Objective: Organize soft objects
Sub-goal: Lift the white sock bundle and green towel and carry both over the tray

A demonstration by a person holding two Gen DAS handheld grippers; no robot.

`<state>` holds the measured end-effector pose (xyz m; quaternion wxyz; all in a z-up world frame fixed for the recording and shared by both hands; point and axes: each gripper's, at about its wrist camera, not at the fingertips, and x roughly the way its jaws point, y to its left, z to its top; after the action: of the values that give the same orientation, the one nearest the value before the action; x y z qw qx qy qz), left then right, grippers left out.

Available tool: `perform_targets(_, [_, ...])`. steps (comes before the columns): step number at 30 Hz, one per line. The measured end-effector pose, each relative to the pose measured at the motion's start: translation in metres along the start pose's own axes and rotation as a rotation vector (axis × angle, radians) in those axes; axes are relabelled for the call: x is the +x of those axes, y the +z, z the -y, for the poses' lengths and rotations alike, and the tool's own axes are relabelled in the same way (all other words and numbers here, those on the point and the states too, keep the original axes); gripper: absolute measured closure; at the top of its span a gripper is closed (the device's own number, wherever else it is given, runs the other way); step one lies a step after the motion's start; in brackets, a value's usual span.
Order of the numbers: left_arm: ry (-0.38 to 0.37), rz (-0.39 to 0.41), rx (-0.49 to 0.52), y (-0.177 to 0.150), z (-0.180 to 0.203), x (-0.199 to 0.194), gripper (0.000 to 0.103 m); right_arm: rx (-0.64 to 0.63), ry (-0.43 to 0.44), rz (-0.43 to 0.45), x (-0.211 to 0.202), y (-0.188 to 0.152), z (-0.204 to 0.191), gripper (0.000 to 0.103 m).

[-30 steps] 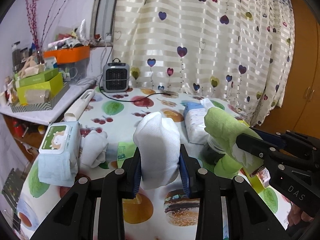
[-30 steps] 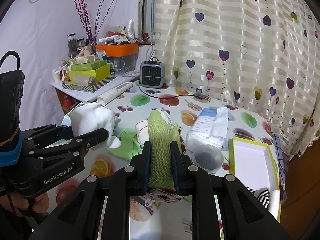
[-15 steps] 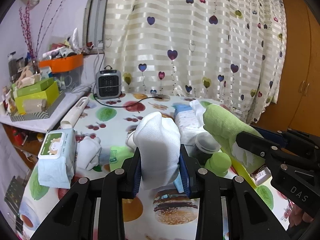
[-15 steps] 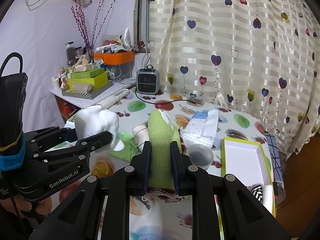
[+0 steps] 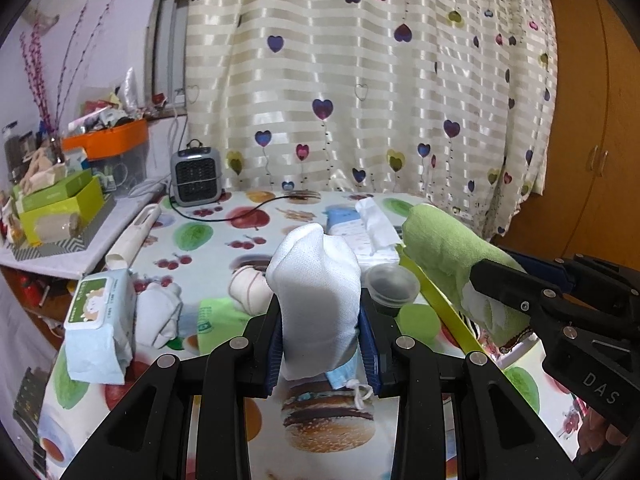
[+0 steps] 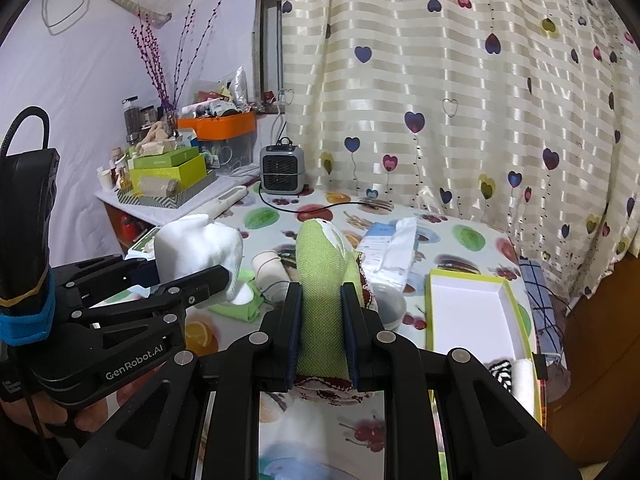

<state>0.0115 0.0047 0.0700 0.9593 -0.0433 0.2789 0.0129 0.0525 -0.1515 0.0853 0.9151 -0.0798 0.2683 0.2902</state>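
White sock [image 5: 316, 300] was clamped between the left gripper [image 5: 322, 344] fingers, held above the tablecloth [image 5: 224, 240]. Green cloth [image 6: 322, 304] was clamped in the right gripper [image 6: 320, 328], above the table's near edge. White-lined box [image 6: 472, 312] sat open at the right edge.

Left wrist view: looks forward and slightly down along its own fingers, close above the fruit-print table [image 5: 224, 236], facing the heart curtain [image 5: 360, 80]. Right wrist view: same heading, set just to the right, taking in the green-rimmed box [image 6: 472, 312]. Shared: table, curtain, small heater [image 5: 196, 176] [image 6: 281, 170]; each view catches the other gripper at its edge.
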Motion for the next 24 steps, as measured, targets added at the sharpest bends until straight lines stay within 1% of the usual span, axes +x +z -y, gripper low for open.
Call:
perform_targets(14, [-0.029, -0.024, 0.038, 0.004, 0.025, 0.013, 0.071, 0.048, -0.019, -0.012, 0.000, -0.008, 0.025, 0.083])
perform_targets(24, [-0.063, -0.036, 0.065, 0.006, 0.048, 0.023, 0.071, 0.082, -0.032, -0.013, 0.000, -0.014, 0.043, 0.083])
